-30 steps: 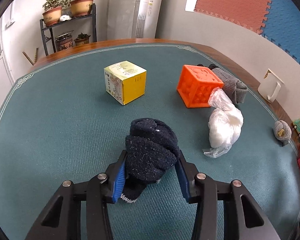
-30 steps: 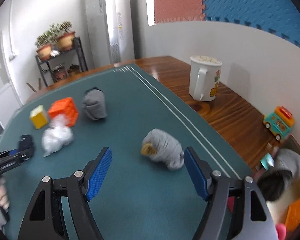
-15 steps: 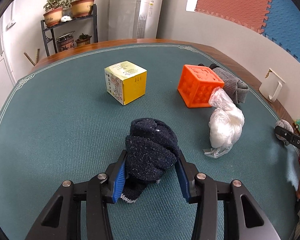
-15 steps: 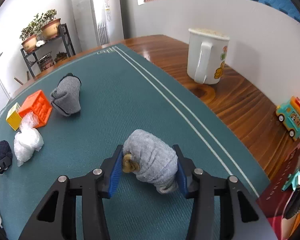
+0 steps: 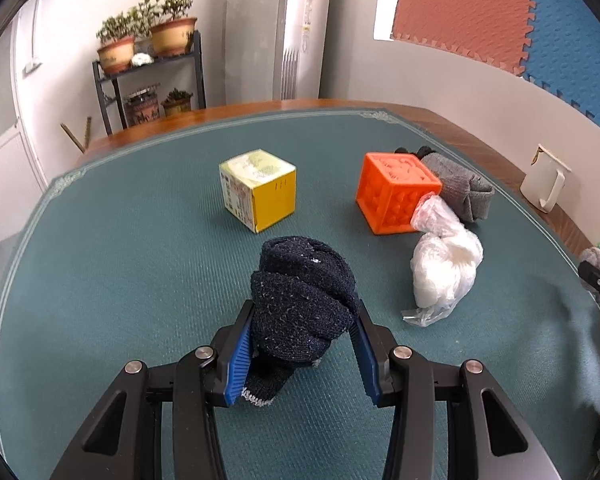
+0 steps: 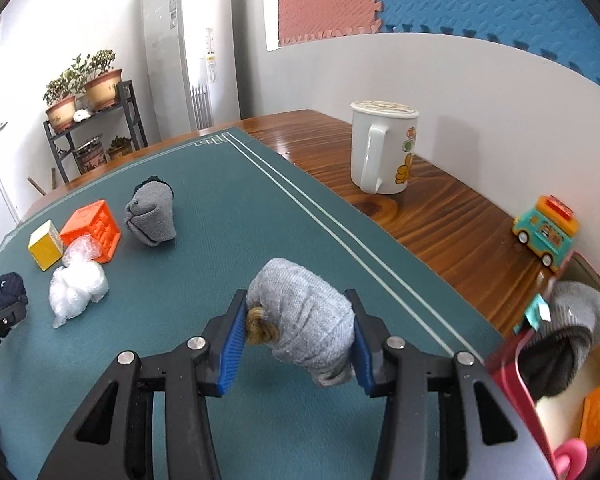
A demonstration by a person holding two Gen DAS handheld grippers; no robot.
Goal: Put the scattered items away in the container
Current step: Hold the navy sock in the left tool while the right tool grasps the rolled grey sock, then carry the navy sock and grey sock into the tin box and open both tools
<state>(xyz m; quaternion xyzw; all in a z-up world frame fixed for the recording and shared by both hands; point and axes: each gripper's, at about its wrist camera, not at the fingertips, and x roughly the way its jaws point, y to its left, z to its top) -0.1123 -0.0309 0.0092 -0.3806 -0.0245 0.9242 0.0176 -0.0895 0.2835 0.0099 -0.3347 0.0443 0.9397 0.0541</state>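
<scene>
One green mat (image 5: 140,264) over wooden table (image 6: 440,216)

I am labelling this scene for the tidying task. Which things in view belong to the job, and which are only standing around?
Part of the job:
- navy sock roll in left gripper
- light grey sock roll in right gripper
- dark grey sock roll
- orange cube
- yellow box
- white plastic bag
- container

Just standing around:
- mug
- toy bus
- plant shelf

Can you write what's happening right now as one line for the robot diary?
left gripper: holds navy sock | right gripper: holds light grey sock | container: not reached
</scene>
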